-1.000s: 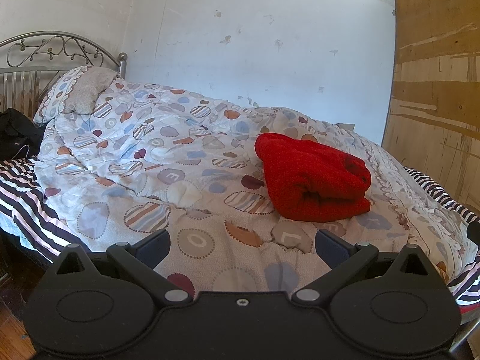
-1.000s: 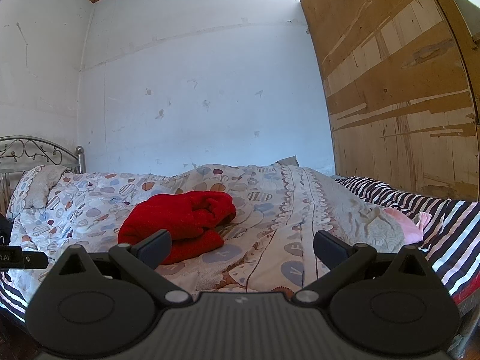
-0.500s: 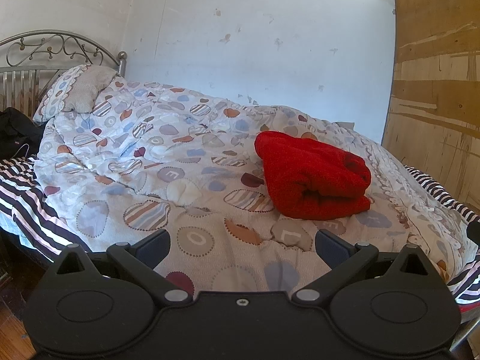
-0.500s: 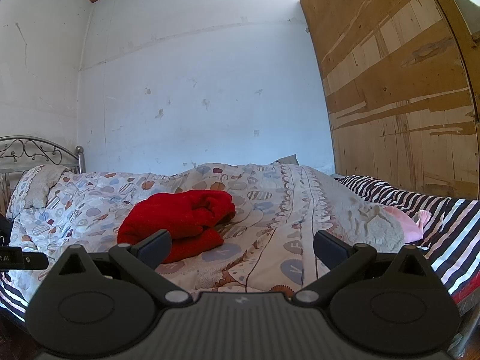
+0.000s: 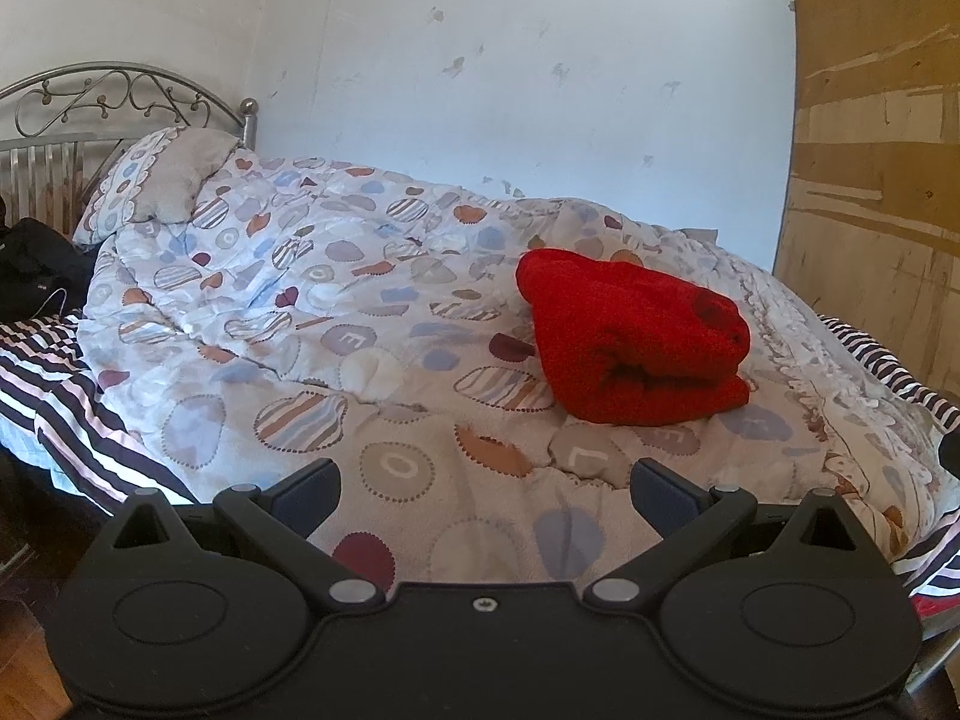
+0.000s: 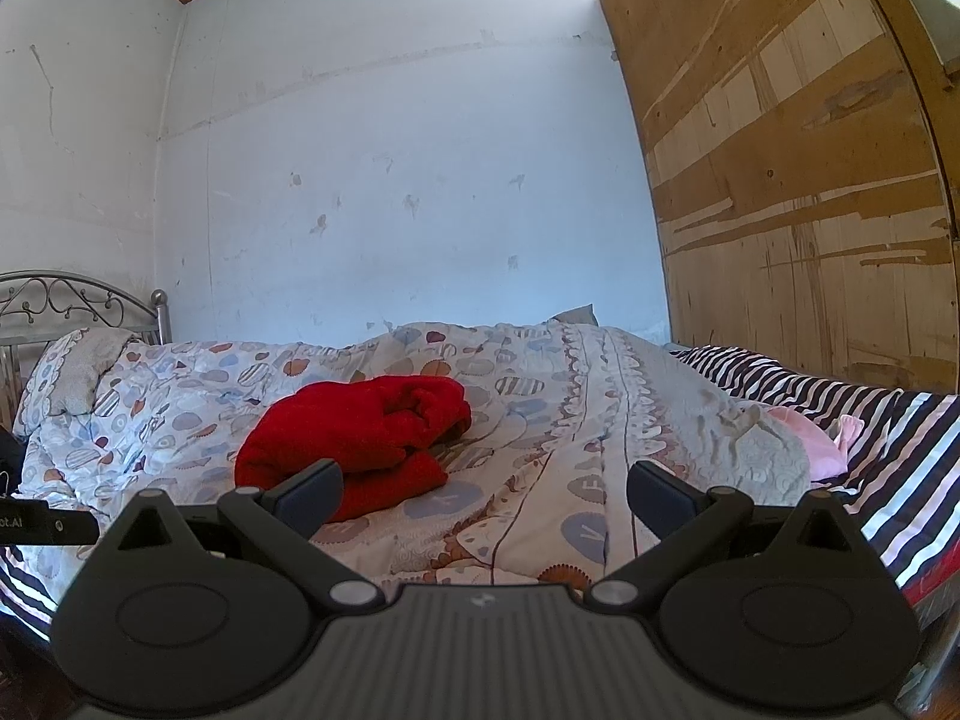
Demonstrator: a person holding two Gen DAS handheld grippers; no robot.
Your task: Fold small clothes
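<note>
A red knit garment point(image 5: 636, 336) lies folded in a thick bundle on the patterned quilt point(image 5: 360, 312), right of centre in the left wrist view. The same red garment point(image 6: 360, 438) shows left of centre in the right wrist view. My left gripper point(image 5: 483, 495) is open and holds nothing, hovering over the near edge of the bed, well short of the bundle. My right gripper point(image 6: 483, 495) is also open with nothing between its fingers, set back from the garment, whose near corner lies behind the left finger point(image 6: 312, 495).
A pillow point(image 5: 162, 180) leans on the metal headboard point(image 5: 108, 102) at far left, with a dark bag point(image 5: 36, 264) beside it. A pink cloth point(image 6: 804, 438) lies on the striped sheet point(image 6: 864, 420) at right. A worn wooden panel point(image 6: 798, 180) stands behind the bed.
The left wrist view has drifted slightly, so the bed and red bundle sit a touch higher in the frame. Both grippers stay open and nothing on the bed moved.
</note>
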